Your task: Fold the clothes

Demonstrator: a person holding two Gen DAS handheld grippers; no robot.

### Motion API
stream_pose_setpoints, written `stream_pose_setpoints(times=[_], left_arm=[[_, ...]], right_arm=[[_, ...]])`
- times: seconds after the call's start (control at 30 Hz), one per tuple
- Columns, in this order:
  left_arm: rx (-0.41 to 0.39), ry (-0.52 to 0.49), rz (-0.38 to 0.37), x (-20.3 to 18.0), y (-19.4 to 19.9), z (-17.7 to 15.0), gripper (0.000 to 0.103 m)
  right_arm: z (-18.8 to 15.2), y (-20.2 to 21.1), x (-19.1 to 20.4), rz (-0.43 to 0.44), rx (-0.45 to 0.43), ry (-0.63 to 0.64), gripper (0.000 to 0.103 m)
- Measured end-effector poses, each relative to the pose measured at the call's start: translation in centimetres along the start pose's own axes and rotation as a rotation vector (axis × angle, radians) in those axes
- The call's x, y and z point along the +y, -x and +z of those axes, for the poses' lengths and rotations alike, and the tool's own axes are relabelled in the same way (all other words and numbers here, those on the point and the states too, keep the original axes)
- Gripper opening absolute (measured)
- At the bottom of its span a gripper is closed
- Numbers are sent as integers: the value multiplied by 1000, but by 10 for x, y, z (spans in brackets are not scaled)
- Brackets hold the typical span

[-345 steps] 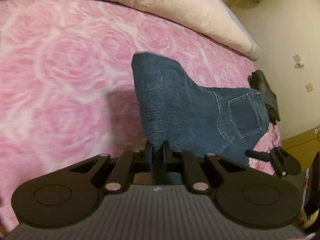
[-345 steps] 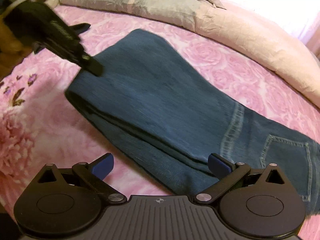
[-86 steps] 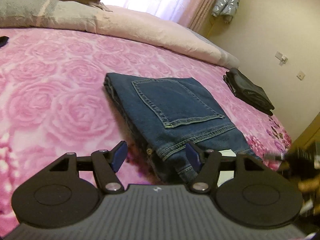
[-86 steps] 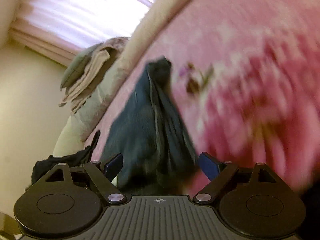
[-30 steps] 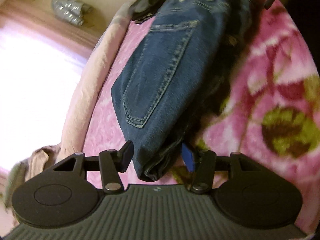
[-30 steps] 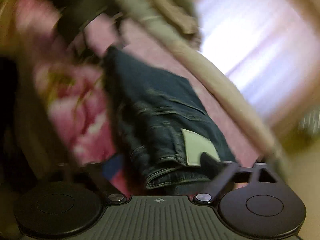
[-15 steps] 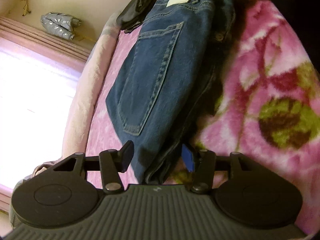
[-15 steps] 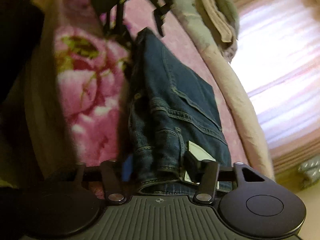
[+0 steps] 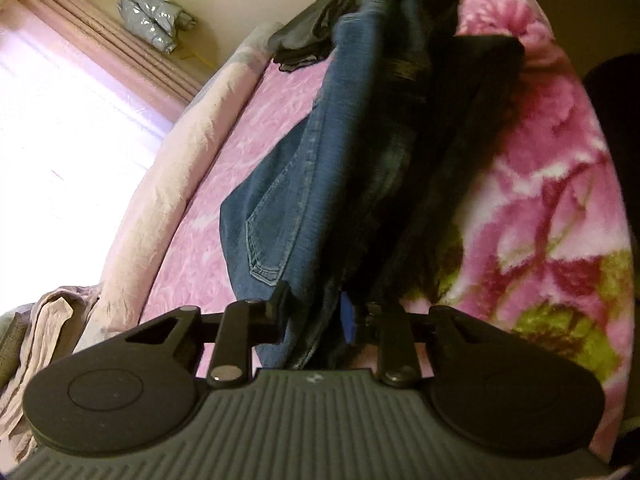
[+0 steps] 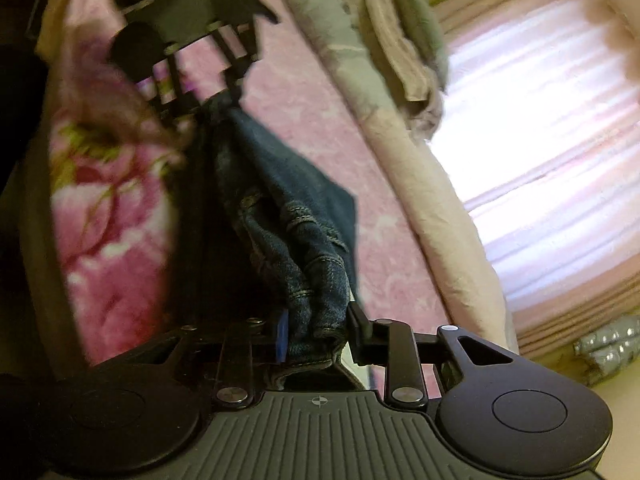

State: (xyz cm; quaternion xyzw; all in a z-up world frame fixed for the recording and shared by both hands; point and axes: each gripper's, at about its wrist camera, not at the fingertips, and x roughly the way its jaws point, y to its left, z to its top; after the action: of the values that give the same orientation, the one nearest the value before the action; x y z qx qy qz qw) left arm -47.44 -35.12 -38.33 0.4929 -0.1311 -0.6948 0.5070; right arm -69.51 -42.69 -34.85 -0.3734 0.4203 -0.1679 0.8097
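Left wrist view: left gripper has just been closing and now pinches one end of the folded jeans, denim bunched between the jaws. Right wrist view: right gripper has also just been closing, jaws clamped on the jeans' other end, at the waistband, thick seams squeezed between them. Jeans span between the two grippers, sagging in the middle, over the pink rose blanket on the bed; whether the lowest part touches the blanket I cannot tell, it is dark and blurred there. Rolled beige duvet lies beyond the jeans, towards the window; a dark folded garment sits beyond the jeans' far end. Step in hand looks like carrying the finished fold off to a stack. To do it well: keep both pinches firm through all layers, move both hands together and level so the fold does not slide open, hold light tension so the middle does not droop, set it down flat, then release both ends at once. Risk: inner layers slipping out of the thick waistband grip.
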Motion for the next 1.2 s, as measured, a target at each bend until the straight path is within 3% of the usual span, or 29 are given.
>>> stream_pose_setpoints(times=[0.13,0.27,0.3,0.37,0.43,0.53,0.7,0.73,0.83,1.03,1.2], left_arm=[[7,-16,4,-6,-3,-2,23],[7,14,1,-1,1,-4,23],[7,16,2,0,1,-5,23],[7,21,6,2,3,-5,23],[10,20,7,2,2,-5,23],[18,-9,28,-6,3,-4,24],[21,-69,63,-24,13,7,24],[13,-75,55,-28,16,11,28],[-54,-96,19,-45,34,29,38],[-171,-111,-37,-76,44,79,52],[-174,-140,-27,-84,19,113,55]], right_arm=[[-9,-3,31,-24,-3,40,29],[-10,-3,43,-57,8,3,39],[-10,-1,42,-56,7,-30,42],[-15,5,39,-53,3,-133,60],[-26,8,36,-52,20,-218,69],[-38,7,44,-93,48,-181,69],[-42,3,44,-108,11,-130,69],[-42,0,43,-100,12,-127,69],[-45,-3,40,-74,7,-174,69],[-52,8,37,-105,-20,-246,69],[-60,16,28,-93,-34,-331,69]])
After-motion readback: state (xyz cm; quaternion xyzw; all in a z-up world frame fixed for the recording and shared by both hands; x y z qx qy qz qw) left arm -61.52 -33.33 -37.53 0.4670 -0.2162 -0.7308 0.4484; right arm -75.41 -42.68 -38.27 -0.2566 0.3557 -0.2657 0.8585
